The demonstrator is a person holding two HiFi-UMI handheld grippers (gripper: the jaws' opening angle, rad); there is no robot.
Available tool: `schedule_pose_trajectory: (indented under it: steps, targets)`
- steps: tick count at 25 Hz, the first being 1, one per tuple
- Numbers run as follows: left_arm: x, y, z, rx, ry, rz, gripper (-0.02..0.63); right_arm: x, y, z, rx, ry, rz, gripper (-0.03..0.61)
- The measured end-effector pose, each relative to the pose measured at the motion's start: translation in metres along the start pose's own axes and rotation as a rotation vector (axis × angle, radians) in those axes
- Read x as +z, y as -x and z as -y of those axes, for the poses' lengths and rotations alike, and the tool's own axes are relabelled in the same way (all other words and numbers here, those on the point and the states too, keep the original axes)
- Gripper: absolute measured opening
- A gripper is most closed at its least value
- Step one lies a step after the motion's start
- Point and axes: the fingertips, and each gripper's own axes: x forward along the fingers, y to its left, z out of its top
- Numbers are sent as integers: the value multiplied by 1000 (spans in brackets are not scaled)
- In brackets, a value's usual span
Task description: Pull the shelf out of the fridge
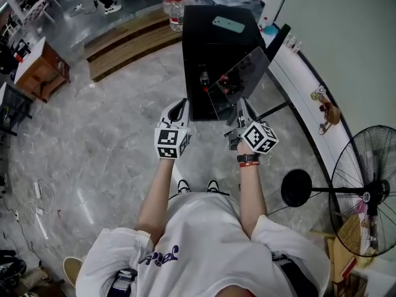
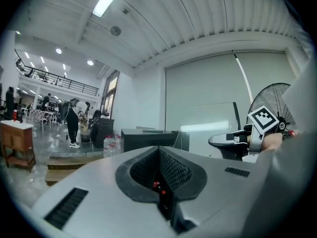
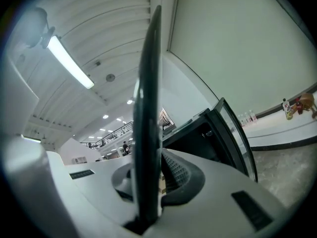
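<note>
Thin, flat, dark glass shelf [image 1: 240, 79] with a glossy rectangular face is out of the boxy black fridge [image 1: 213, 42] and tilted in the air at 1 o'clock in the head view. Right gripper [image 1: 242, 109] clamps its near edge, jaws narrow. Left gripper [image 1: 178, 109] at 11 o'clock is empty, ribbed black pads [image 2: 173, 170] pressed together.
</note>
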Motion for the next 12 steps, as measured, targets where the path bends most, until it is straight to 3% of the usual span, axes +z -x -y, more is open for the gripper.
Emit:
schedule_pose_trajectory:
  steps: [12]
  targets:
    - [5,0,-2,-10,-12,12,18,10,3,-7,-14,18,38,25]
